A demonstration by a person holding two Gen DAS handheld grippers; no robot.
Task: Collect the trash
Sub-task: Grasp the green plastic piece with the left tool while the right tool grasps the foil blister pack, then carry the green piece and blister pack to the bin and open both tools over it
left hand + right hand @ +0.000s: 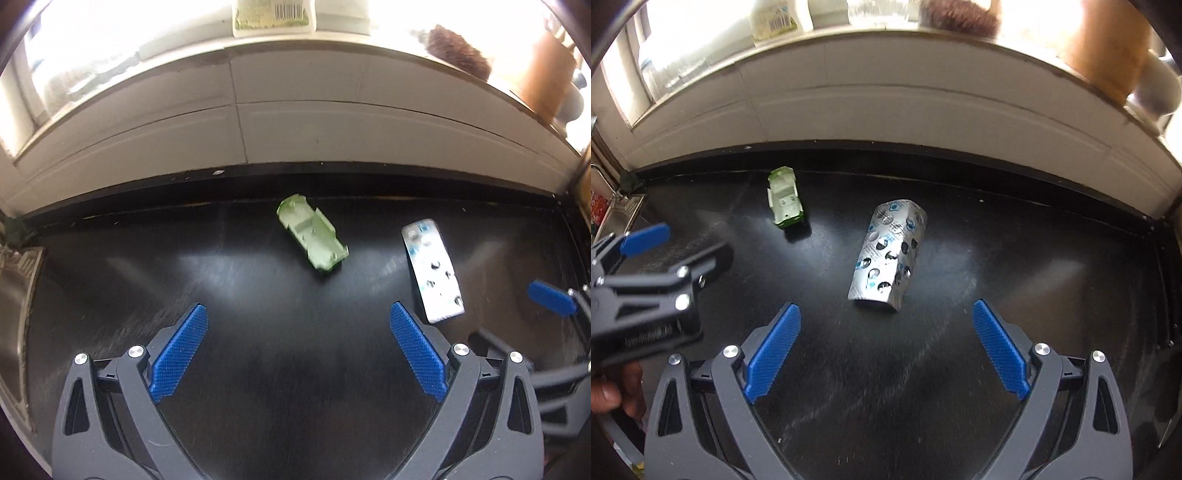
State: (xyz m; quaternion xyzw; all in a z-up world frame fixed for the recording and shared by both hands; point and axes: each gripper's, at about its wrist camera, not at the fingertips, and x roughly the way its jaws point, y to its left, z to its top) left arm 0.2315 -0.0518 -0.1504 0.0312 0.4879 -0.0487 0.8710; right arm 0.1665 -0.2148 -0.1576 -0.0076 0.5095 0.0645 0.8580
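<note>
Item: empty silver blister pack [888, 254], curled lengthwise, lying on the black tabletop [1015, 280]; probably light, thin, springy foil, best pinched across its long edges. Item: torn green carton scrap [786, 203], farther back near the wall, likely soft and light. Right gripper [886, 350] and left gripper [298, 350]: both wide open, empty.

tabletop [258, 295]: showing glossy black
carton scrap [313, 236]: showing pale green
blister pack [888, 254]: gleaming silver, blue print
tongs [298, 350]: showing blue ribbed pads, grey frames

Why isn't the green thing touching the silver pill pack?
Apart. The right wrist view shows bare black counter between the green wrapper and the silver pill pack.
</note>
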